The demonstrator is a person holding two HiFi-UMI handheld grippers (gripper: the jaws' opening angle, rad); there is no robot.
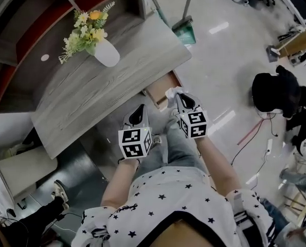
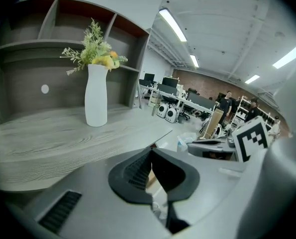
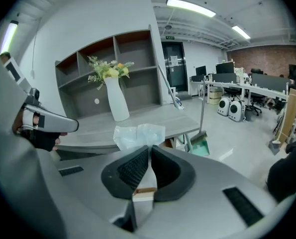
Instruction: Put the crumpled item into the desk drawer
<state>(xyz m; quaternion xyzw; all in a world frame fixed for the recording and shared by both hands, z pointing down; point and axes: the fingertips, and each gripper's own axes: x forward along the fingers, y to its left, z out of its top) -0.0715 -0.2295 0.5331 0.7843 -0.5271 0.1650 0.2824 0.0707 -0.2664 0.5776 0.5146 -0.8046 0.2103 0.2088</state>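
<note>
A white crumpled item (image 3: 138, 135) sticks out past the tips of my right gripper (image 3: 150, 149), whose jaws are shut on it. In the head view my right gripper (image 1: 180, 101) holds the crumpled item (image 1: 172, 92) just over the open wooden drawer (image 1: 158, 95), which juts from under the grey desk (image 1: 91, 94). My left gripper (image 1: 138, 115) hovers to the left of it, near the desk's front edge. The left gripper (image 2: 151, 152) has its jaws shut with nothing between them.
A white vase with yellow flowers (image 1: 104, 51) stands on the desk in front of a shelf unit (image 1: 24, 30). A green dustpan and broom (image 1: 185, 29) lean at the desk's far end. A person in black (image 1: 276, 91) crouches on the floor to the right.
</note>
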